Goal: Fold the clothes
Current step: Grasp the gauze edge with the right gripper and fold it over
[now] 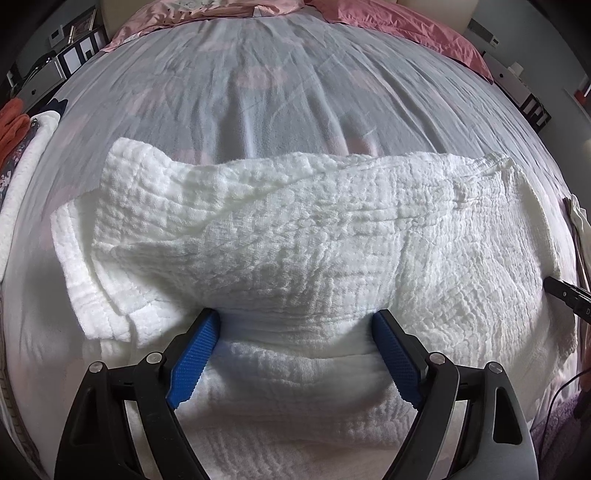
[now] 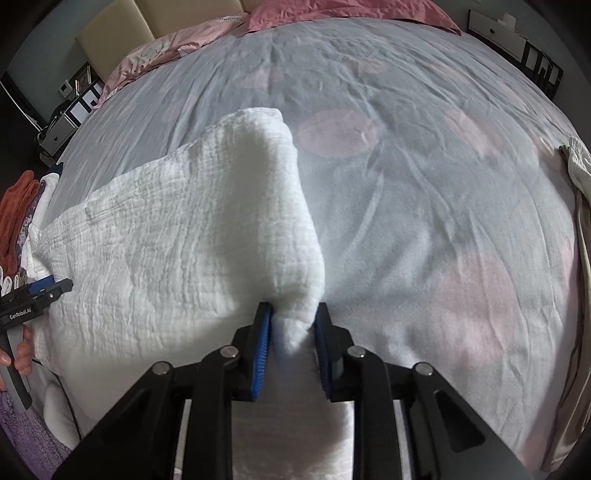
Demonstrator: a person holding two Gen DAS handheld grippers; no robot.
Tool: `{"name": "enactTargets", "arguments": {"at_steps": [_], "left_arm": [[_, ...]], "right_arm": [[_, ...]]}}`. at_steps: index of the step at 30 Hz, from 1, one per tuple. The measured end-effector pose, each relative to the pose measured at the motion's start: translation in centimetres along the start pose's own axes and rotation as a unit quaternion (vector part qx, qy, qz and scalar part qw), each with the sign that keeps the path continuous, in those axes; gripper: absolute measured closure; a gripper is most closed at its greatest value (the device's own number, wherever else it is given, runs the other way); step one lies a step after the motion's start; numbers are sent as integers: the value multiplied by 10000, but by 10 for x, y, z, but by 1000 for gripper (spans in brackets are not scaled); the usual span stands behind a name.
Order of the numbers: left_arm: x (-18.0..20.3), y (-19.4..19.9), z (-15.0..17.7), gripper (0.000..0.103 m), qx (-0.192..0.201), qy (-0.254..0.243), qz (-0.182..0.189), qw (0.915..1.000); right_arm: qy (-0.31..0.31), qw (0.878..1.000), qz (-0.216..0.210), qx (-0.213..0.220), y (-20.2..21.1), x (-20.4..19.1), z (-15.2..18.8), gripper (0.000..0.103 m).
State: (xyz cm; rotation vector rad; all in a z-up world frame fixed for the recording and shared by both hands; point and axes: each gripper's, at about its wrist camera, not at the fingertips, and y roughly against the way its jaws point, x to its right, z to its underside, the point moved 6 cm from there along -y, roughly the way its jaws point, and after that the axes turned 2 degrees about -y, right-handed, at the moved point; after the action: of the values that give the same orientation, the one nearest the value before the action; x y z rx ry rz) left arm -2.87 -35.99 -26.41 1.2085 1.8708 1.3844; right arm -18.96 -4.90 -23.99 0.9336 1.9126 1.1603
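two claws over a bed (image 1: 295,74), right claw (image 2: 293,314) pinching white towel (image 1: 295,229) edge, left claw (image 1: 295,325) spread wide, seemingly clasping nothing, at 6 o'clock

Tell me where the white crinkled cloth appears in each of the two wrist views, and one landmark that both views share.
Left wrist: the white crinkled cloth fills the middle and reaches down between the open left gripper.
Right wrist: it lies left of centre, its end pinched in the right gripper.
Shared landmark: the pink pillows at the top.

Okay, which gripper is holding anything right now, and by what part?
The right gripper pinches the white cloth at a bunched edge. The left gripper stands open over it, holding nothing.
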Motion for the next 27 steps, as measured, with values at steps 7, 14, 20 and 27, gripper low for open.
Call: {"name": "enactTargets", "arguments": {"at_steps": [7,14,20,27], "left_arm": [[-13,38,-9,18,259,393,270,9985],[-71,75,-10,18,487,889,-482,9937],[-102,81,-3,18,491,1447,-312,9878],[-133,94,-4,18,652,1841,-101,9807]], "right_arm": [[-673,9955,-609,278,38,-15,-6,90],[-471,9907,-1059,708,102,-91,-37,90],[-84,9853,-1444,910,131,-179,-54,91],[549,9792,-1731,902,123,-291,-38,92]]}}
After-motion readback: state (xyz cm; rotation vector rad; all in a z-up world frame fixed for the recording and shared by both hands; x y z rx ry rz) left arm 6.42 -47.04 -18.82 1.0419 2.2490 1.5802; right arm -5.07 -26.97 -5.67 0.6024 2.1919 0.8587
